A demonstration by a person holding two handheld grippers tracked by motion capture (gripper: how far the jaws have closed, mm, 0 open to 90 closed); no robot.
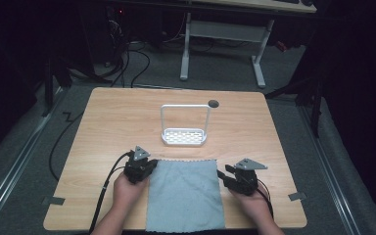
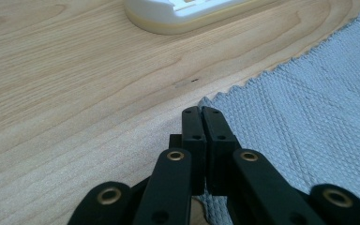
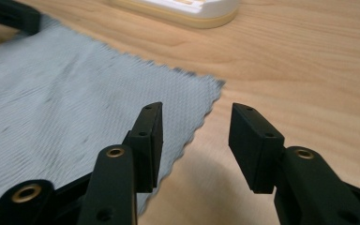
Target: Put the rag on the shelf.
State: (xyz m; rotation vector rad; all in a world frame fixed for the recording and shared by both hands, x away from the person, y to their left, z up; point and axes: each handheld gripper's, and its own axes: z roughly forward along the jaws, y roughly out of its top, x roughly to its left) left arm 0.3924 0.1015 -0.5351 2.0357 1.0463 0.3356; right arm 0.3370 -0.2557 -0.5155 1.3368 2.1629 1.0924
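Observation:
A grey-blue cloth (image 1: 185, 193) lies flat at the near edge of the wooden table (image 1: 112, 122). My left gripper (image 1: 150, 164) is at the cloth's far-left corner. In the left gripper view its jaws (image 2: 201, 112) are shut together with their tips right at that corner of the cloth (image 2: 309, 108); nothing shows between them. My right gripper (image 1: 223, 172) stands open (image 3: 197, 119) across the far-right edge of the cloth (image 3: 75, 93), one jaw over fabric, the other over bare wood.
A white drainer rack (image 1: 184, 137) with a tall wire handle stands mid-table just beyond the cloth, close ahead in both gripper views (image 2: 178, 14) (image 3: 187, 11). A dark round hole (image 1: 213, 103) marks the tabletop behind it. Cables trail off the table's left side.

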